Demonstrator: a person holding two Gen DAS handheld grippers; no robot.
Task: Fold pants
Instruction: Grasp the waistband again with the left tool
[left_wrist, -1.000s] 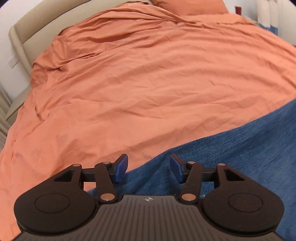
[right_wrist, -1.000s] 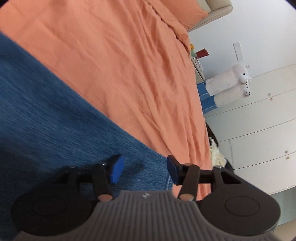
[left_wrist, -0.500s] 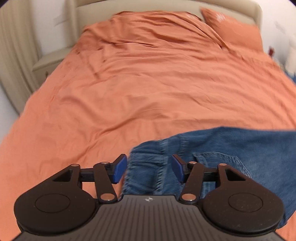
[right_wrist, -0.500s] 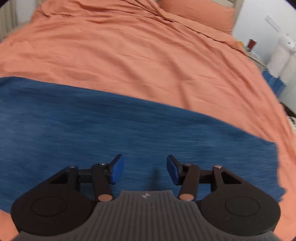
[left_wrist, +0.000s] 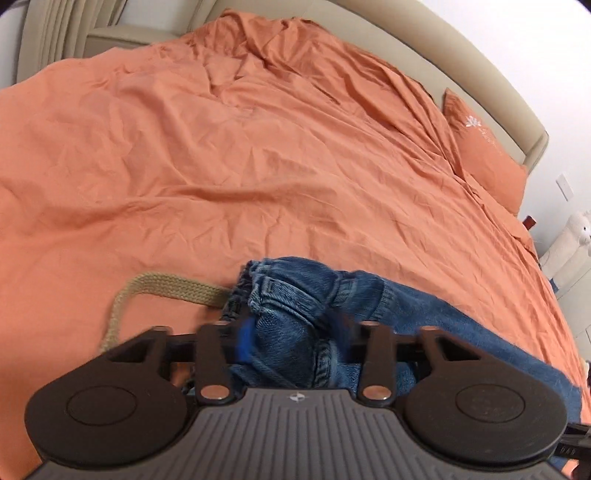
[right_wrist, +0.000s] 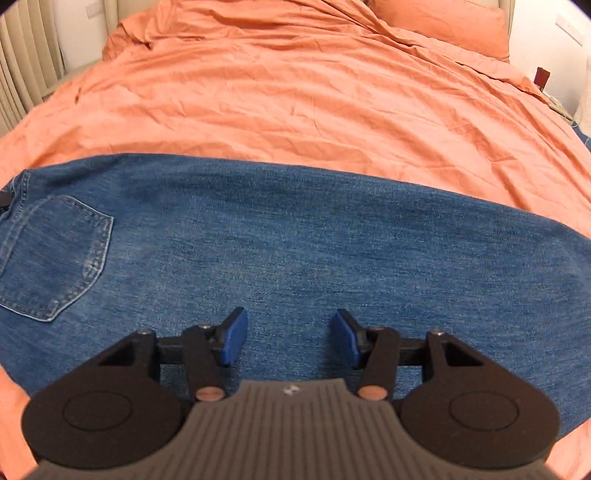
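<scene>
While spread flat on the orange duvet (right_wrist: 295, 92), jeans (right_wrist: 295, 236) lie lengthwise | left gripper (left_wrist: 295, 338): fingers apart, straddling bunched waistband (left_wrist: 291, 291), grip not discernible | right gripper (right_wrist: 290, 341): released, over leg | tan drawcord (left_wrist: 162, 288) beside waistband

Beyond the jeans (right_wrist: 295, 236) the orange bed cover (right_wrist: 295, 103) runs wide and bare up to the pillow (right_wrist: 443, 22), giving open passage. In the left wrist view a bunched waistband (left_wrist: 295, 295) rises between the jaws of the left gripper (left_wrist: 295, 339), filling that gap. A tan cord (left_wrist: 162, 291) loops on the cover just left of it. The right gripper (right_wrist: 291, 339) hangs over flat denim, its jaws apart with nothing between them. The headboard (left_wrist: 461, 74) closes the far side.
</scene>
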